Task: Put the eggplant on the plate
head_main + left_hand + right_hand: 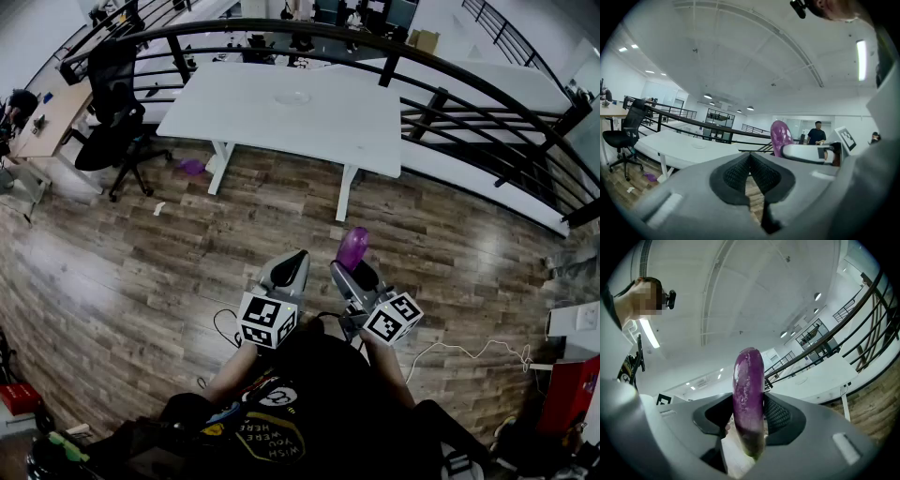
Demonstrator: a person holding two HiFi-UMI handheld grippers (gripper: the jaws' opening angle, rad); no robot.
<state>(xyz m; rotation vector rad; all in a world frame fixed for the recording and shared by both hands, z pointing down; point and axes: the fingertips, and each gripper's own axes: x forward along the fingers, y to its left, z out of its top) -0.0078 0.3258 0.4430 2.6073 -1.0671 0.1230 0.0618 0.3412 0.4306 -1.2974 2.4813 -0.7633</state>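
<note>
The eggplant (749, 390) is pinched by the right gripper (351, 272), well short of the table (356, 131); the left gripper (750, 159) is pressed together, empty. Carrying to the table's plate (292, 97) is judged next.

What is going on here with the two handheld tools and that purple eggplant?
A person stands on a wood floor with a tool in each hand. The right tool is clamped on the eggplant, which stands up between its jaws. The left tool is shut and empty. The white table with the plate lies ahead, well apart from both tools, so the eggplant is not yet on the plate.
</note>
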